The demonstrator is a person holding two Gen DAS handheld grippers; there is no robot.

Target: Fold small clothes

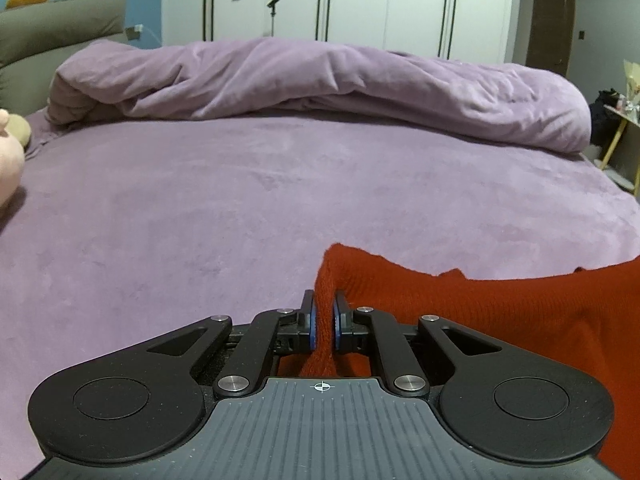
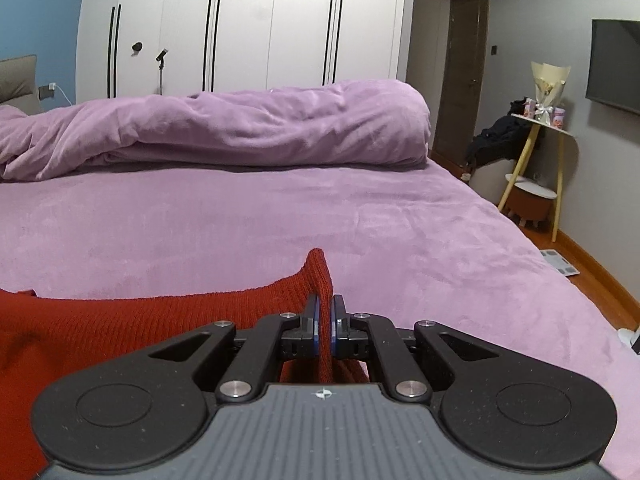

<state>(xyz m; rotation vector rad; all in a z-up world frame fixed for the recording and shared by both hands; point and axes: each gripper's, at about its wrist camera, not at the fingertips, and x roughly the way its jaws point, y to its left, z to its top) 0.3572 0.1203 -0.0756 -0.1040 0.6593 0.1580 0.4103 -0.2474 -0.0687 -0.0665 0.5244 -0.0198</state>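
Two grippers each pinch one corner of the red knit top, and it hangs stretched between them just above the purple bed. Your left gripper has its fingers pressed on a bunched corner, and your right gripper does the same. The top looks soft, light and floppy, so it will sag in the middle. Keep hold of the corners, not the loose middle

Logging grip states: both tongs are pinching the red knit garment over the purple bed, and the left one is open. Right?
Not quite. The left tongs are shut on the red knit garment, as the left wrist view shows. The right tongs also pinch it over the purple bed.
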